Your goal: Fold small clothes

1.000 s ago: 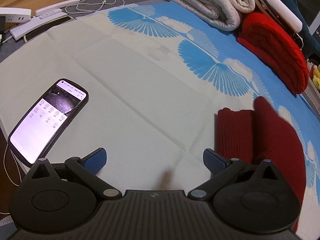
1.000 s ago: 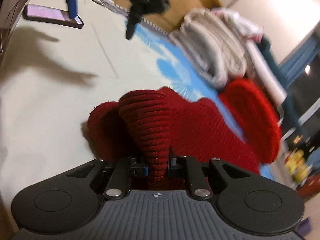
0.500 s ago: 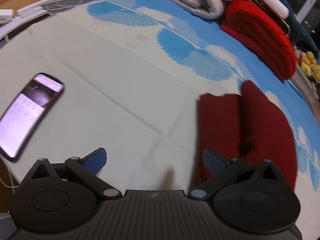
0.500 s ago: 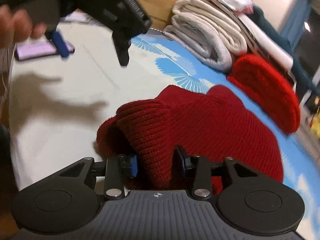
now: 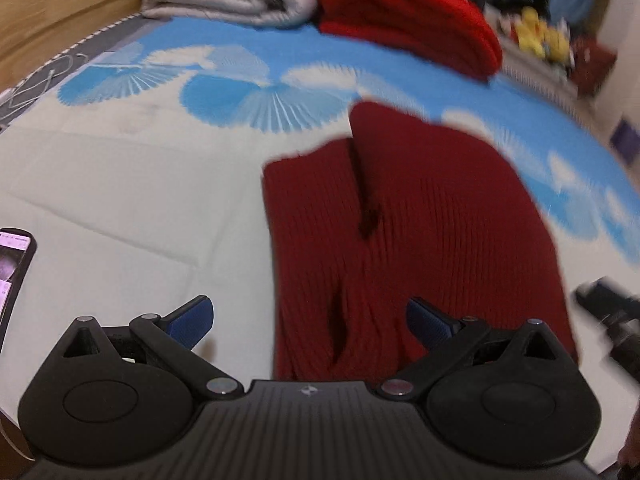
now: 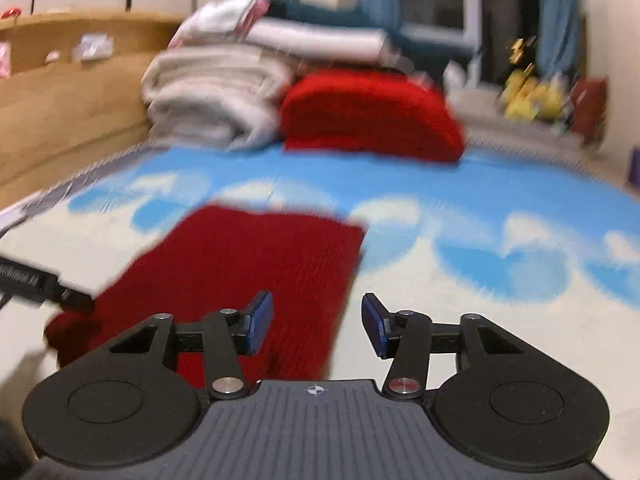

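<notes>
Fold laid: my right tool, jaws just parted, empty; left tool agape; next, pinch dark red knit at twelve o'clock

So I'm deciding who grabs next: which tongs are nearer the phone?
Left. The left tongs sit beside the phone; the right tongs are beyond the dark red knit.

Bedroom (home): bed sheet, folded blankets.
</notes>
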{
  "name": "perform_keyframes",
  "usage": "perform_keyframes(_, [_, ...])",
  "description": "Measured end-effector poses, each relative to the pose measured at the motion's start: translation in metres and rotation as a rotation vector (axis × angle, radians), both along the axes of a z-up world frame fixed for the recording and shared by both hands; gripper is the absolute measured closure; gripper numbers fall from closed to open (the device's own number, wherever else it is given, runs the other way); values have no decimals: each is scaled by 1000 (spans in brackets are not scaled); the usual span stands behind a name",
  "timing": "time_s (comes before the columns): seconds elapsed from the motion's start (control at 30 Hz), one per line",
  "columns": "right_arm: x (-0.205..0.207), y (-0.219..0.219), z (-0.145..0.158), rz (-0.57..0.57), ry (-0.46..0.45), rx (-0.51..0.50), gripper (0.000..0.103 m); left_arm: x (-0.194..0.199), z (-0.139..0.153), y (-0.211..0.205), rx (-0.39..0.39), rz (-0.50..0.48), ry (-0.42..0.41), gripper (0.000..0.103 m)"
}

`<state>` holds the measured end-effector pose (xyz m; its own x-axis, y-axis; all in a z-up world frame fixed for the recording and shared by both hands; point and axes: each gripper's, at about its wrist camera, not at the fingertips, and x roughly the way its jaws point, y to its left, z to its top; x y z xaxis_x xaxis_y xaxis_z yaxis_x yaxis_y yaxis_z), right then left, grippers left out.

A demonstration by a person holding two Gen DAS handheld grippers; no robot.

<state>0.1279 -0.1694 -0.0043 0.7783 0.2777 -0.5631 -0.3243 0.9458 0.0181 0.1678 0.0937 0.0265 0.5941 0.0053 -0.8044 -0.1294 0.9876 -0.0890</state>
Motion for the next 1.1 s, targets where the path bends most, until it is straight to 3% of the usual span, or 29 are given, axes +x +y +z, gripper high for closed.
perform_keyframes(0.07, [1, 16, -31, 29, 74, -99, 63, 6, -19, -5, 47, -8, 80, 0])
perform_keyframes(0.13, [-5, 26, -35, 44, 23, -163, 62, 5, -33, 7, -39, 42, 113, 0])
perform_keyframes(0.2, [0, 17, -25, 51, 61, -103, 62, 4, -39, 21, -137, 74, 132, 0])
perform_keyframes(0.27, [10, 0, -9, 39, 118, -2, 62, 5, -40, 28, -186, 93, 140, 0])
perform_keyframes(0.37, [19, -28, 27, -16, 60, 144, 62, 6, -40, 22, -162, 88, 133, 0])
perform_keyframes(0.43, [44, -29, 43, -40, 7, 143, 62, 7, -40, 16, -140, 82, 129, 0])
perform_keyframes(0.5, [69, -23, 38, -29, 21, 95, 61, 11, -39, 17, -141, 85, 134, 0])
perform_keyframes(0.57, [91, -12, 12, -6, 126, 65, 63, 14, -40, 22, -158, 89, 144, 0])
perform_keyframes(0.67, [99, -20, 7, 7, 124, 165, 62, 10, -40, 30, -204, 103, 150, 0])
perform_keyframes(0.73, [115, -48, 16, -22, 189, 337, 46, 7, -39, 38, -285, 106, 146, 0])
perform_keyframes(0.77, [126, -62, 19, -63, 202, 427, 23, 6, -39, 40, -332, 97, 139, 0])
perform_keyframes(0.8, [138, -74, 22, -115, 194, 491, 10, 6, -39, 42, -381, 88, 142, 0])
perform_keyframes(0.93, [205, -81, 18, -135, 321, 533, 10, 6, -48, 41, -521, 92, 170, 0])
perform_keyframes(1.1, [261, -57, -5, -255, 419, 502, 10, 6, -51, 40, -546, 159, 163, 0])
